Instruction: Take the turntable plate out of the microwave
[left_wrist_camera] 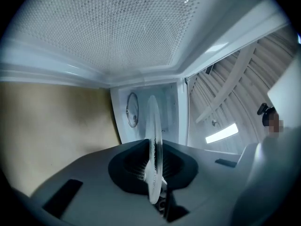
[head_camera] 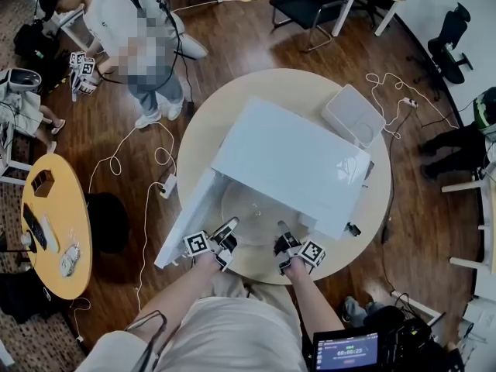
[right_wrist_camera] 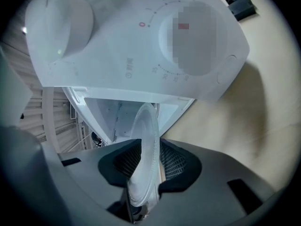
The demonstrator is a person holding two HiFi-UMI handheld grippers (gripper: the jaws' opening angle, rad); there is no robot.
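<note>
The left gripper (head_camera: 228,231) pinches the glass plate (head_camera: 252,208) by its rim at seven o'clock, and the right gripper (head_camera: 284,237) at five o'clock. The plate is at the mouth of the open microwave (head_camera: 294,157). Both hands should pull evenly and hold it level.

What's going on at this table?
A person is pulling the glass plate out of a white microwave that stands on a round table. The microwave's door is swung open. The left hand-held gripper and the right hand-held gripper are both clamped on the plate's near edge, side by side. The plate sits at the mouth of the oven and looks partly drawn out, not yet clear of it.
</note>
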